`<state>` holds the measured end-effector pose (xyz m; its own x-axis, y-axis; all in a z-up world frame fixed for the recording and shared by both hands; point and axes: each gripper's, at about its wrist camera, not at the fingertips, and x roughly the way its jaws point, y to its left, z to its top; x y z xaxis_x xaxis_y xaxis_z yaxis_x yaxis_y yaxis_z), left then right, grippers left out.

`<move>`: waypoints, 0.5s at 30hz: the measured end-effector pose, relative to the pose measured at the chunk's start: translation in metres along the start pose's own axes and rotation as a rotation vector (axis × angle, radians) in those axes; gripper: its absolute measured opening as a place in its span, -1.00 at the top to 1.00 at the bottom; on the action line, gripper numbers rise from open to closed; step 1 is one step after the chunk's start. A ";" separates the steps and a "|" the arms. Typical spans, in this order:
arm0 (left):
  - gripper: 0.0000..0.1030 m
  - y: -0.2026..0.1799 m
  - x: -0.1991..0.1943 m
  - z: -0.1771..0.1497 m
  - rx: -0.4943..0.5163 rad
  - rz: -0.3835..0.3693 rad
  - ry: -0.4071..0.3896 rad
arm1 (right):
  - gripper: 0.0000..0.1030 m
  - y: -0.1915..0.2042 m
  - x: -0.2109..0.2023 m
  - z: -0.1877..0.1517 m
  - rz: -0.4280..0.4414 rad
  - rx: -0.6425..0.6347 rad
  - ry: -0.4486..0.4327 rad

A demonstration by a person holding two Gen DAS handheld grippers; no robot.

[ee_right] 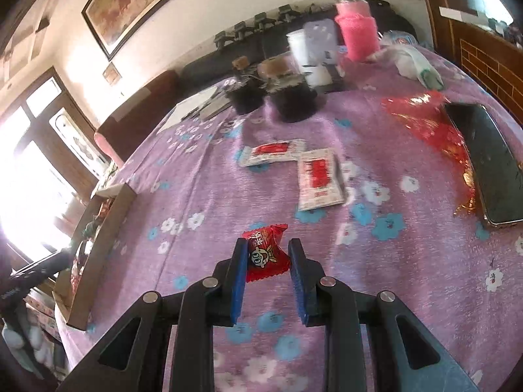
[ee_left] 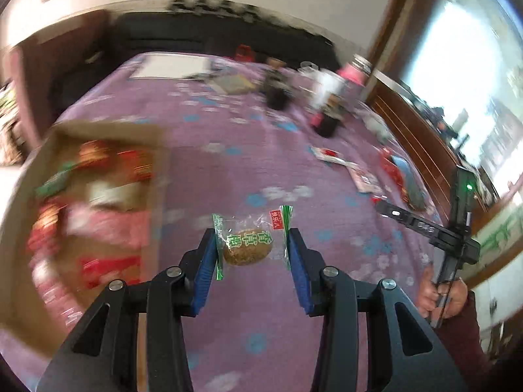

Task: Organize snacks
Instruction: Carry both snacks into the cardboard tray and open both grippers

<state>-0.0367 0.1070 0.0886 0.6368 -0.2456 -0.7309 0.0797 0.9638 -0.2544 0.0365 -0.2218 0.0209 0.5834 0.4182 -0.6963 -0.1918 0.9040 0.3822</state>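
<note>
From the left wrist camera, the left gripper pinches a clear-wrapped round biscuit by the green-edged ends of its wrapper, the blue pads pressed against both sides and the packet held above the purple flowered tablecloth. To its left, blurred, stands a cardboard box with red, pink and green snack packets inside. Farther along the table are two dark jars, a pink bottle and some white sheets, all blurred. At the right edge a hand in a dark red sleeve grips the handle of the other black tool, beside flat packets and a red wrapper on the cloth. From the right wrist camera, the right gripper pinches a red wrapped candy with a cartoon face on it, its blue pads pressed on both sides of the wrapper, just above the cloth. Beyond it lie two flat white-and-red packets near each other. At the right a dark phone rests partly on a crumpled red foil wrapper. The box sits at the table's left edge, seen side-on, with packets showing inside. At the far end stand the dark jars, a white cup and the pink bottle.
</note>
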 end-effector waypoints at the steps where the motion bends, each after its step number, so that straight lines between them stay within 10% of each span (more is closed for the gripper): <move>1: 0.21 0.016 -0.011 -0.005 -0.028 0.030 -0.014 | 0.50 0.009 -0.001 -0.001 0.006 -0.010 0.004; 15: 0.20 0.155 -0.057 -0.050 -0.311 0.218 -0.052 | 0.51 0.204 0.024 -0.024 0.149 -0.283 0.099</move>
<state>-0.0993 0.2648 0.0589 0.6514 -0.0251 -0.7583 -0.2935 0.9133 -0.2825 -0.0074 -0.0251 0.0673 0.4558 0.5417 -0.7063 -0.4890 0.8154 0.3098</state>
